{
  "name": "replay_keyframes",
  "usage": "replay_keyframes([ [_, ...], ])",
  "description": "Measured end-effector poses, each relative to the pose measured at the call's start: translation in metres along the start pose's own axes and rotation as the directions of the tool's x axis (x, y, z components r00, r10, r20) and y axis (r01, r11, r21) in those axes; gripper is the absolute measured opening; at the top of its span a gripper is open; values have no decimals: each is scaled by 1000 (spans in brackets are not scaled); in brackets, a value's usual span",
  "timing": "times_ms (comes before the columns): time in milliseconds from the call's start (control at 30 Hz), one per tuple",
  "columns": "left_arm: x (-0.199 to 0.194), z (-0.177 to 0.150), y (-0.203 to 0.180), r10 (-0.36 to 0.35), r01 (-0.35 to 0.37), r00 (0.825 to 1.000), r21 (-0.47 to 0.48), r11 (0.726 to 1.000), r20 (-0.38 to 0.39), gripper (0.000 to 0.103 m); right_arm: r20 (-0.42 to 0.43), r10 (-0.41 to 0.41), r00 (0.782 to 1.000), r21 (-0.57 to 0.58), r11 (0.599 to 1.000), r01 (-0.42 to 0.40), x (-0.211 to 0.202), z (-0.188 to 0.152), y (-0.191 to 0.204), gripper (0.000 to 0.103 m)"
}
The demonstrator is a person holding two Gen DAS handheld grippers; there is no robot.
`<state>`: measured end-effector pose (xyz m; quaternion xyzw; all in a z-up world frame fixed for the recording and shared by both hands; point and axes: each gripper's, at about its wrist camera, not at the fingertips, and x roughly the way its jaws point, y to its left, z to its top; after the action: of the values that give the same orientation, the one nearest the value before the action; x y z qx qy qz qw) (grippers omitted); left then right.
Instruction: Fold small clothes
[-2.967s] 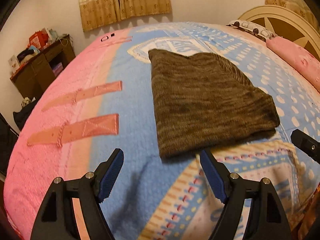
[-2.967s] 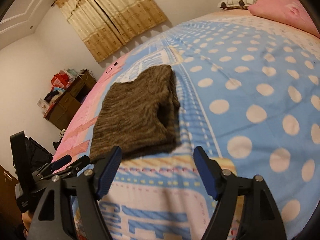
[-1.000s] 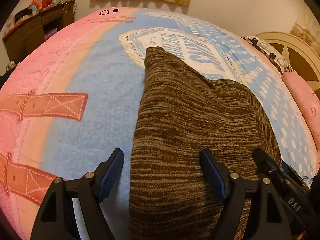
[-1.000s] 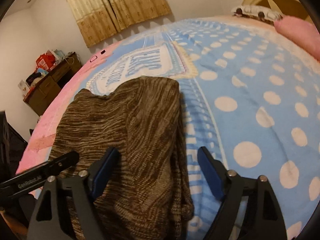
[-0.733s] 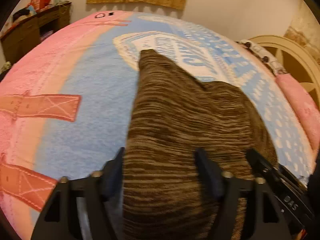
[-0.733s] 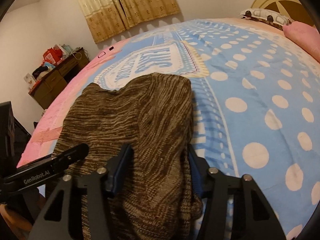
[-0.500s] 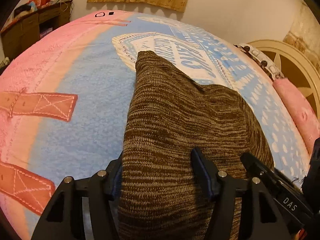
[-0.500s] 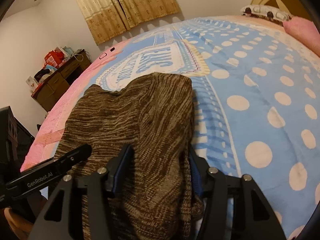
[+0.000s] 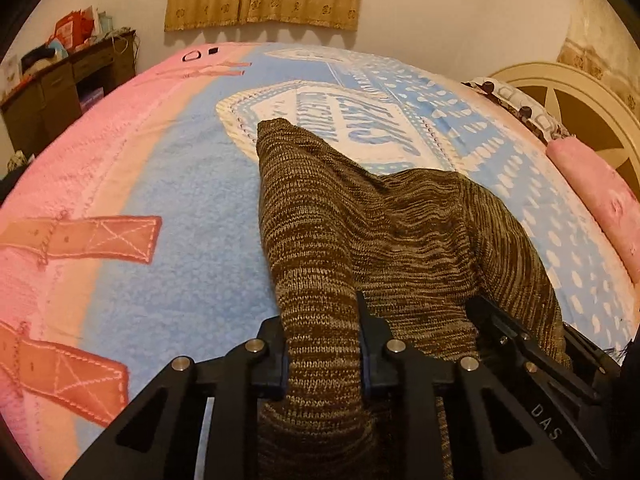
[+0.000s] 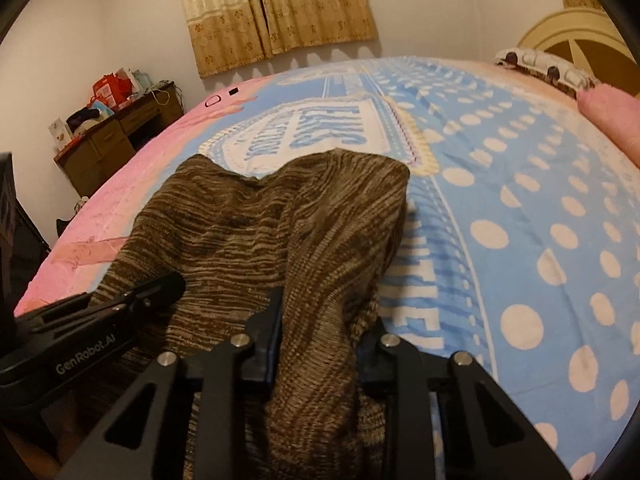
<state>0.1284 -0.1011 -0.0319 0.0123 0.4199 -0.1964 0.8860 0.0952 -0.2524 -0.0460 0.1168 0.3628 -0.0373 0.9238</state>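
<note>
The walls (image 10: 120, 40) are plain and white. Yellow curtains (image 10: 276, 12) hang shut at the back. A brown desk (image 10: 116, 136) stands by the wall with boxes and bags piled on it. The big bed (image 10: 520, 200) has a blue and pink blanket, a pink pillow (image 9: 596, 196) and a round cream headboard (image 9: 568, 116).

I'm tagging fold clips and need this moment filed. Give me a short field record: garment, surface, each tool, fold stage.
garment: brown knit garment, near edge bunched and raised, far end lying on the blanket
surface: pink and blue blanket on a bed
left tool: jaws closing, near left edge of the knit pinched between them
right tool: jaws closing, near right edge of the knit pinched between them
fold stage: near edge gripped, not yet carried over
background: curtain, wooden desk
</note>
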Motion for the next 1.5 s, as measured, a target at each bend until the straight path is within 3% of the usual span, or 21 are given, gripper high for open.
replay_keyframes([
  [100, -12, -2, -4, 17, -17, 1000, 30, 999, 8, 24, 28, 18, 999, 47, 999, -19, -11, -1, -2, 28],
  [400, -58, -24, -5, 44, -46, 999, 68, 997, 30, 25, 121, 31, 992, -4, 1000, -31, -67, -12, 33, 28],
  [833, -96, -64, -13, 36, -41, 999, 129, 991, 39, 25, 135, 35, 990, 30, 999, -39, -111, -43, 42, 28],
  [1500, -144, -84, 42, 92, -98, 991, 60, 993, 96, 25, 145, 107, 984, -91, 991, -94, -127, -56, 99, 28],
])
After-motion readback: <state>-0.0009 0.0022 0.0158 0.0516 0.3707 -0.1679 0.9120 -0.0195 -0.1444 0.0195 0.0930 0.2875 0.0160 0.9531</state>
